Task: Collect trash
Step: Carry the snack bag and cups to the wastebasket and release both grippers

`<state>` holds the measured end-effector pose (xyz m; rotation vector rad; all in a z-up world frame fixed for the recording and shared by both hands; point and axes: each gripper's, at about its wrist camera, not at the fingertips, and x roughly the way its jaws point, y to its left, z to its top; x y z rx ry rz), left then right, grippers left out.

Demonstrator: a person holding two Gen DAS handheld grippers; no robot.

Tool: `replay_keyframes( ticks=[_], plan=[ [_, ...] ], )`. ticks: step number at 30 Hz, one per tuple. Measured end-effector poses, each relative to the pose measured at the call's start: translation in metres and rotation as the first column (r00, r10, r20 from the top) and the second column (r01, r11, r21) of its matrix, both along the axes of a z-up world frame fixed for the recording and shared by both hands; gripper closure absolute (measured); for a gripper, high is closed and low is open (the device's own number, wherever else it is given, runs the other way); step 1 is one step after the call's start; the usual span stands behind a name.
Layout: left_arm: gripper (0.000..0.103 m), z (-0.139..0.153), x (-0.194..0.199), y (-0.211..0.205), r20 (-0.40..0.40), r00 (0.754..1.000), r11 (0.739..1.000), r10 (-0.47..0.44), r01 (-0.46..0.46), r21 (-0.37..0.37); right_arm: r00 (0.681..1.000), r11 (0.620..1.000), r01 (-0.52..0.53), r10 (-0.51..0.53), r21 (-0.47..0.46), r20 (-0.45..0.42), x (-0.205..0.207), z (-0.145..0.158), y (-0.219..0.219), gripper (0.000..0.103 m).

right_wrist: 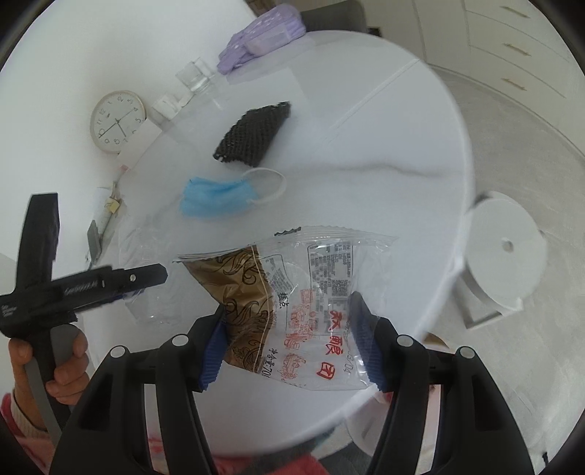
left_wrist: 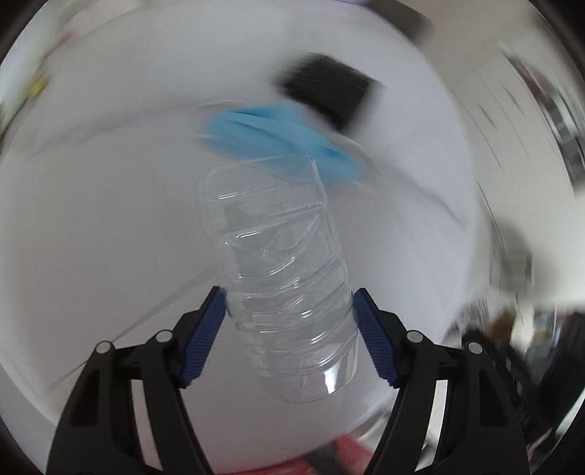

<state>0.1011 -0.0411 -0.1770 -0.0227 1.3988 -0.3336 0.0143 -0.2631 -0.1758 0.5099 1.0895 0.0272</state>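
Observation:
In the left wrist view my left gripper is shut on a clear, empty plastic bottle, its blue pads pressing both sides of it above the white table. In the right wrist view my right gripper is shut on a clear and brown snack wrapper with red print, lifted off the table. A crumpled blue face mask lies on the table beyond the wrapper, and it also shows blurred as the mask past the bottle. The left gripper and a hand are at the left.
A black mesh pad lies behind the mask. A round clock, a glass, a small white box and a purple pack stand along the far side. A white stool is on the floor beside the table's right edge.

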Motion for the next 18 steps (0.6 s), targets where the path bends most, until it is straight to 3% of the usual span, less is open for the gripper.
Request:
replay_keyframes(
  ticks=[3, 6, 10, 11, 15, 18],
  plan=[
    [0.034, 0.011, -0.035, -0.034, 0.023, 0.983, 0.982, -0.182, 0.183, -0.040, 0.999, 0.999, 0.044, -0.045, -0.029, -0.013, -0.043, 0.006, -0.012, 0.039],
    [0.034, 0.011, -0.067, -0.057, 0.021, 0.957, 0.953, -0.290, 0.291, -0.085, 0.994, 0.994, 0.096, -0.099, -0.061, -0.045, -0.088, 0.003, -0.025, 0.038],
    [0.034, 0.009, -0.101, -0.091, 0.010, 0.919, 0.914, -0.394, 0.393, -0.098, 0.984, 0.989, 0.135, -0.141, -0.054, -0.110, -0.134, -0.022, -0.038, 0.038],
    [0.034, 0.008, -0.107, -0.097, 0.010, 0.912, 0.908, -0.409, 0.408, -0.097, 0.982, 0.990, 0.134, -0.139, -0.048, -0.131, -0.141, -0.032, -0.039, 0.035],
    [0.034, 0.008, -0.127, -0.119, 0.018, 0.882, 0.878, -0.472, 0.471, -0.083, 0.965, 0.989, 0.133, -0.145, -0.066, -0.219, -0.156, -0.065, -0.040, 0.006],
    [0.034, 0.001, -0.126, -0.131, 0.014, 0.870, 0.868, -0.492, 0.492, -0.070, 0.951, 0.986, 0.157, -0.164, -0.046, -0.262, -0.164, -0.079, -0.045, 0.004]
  ],
)
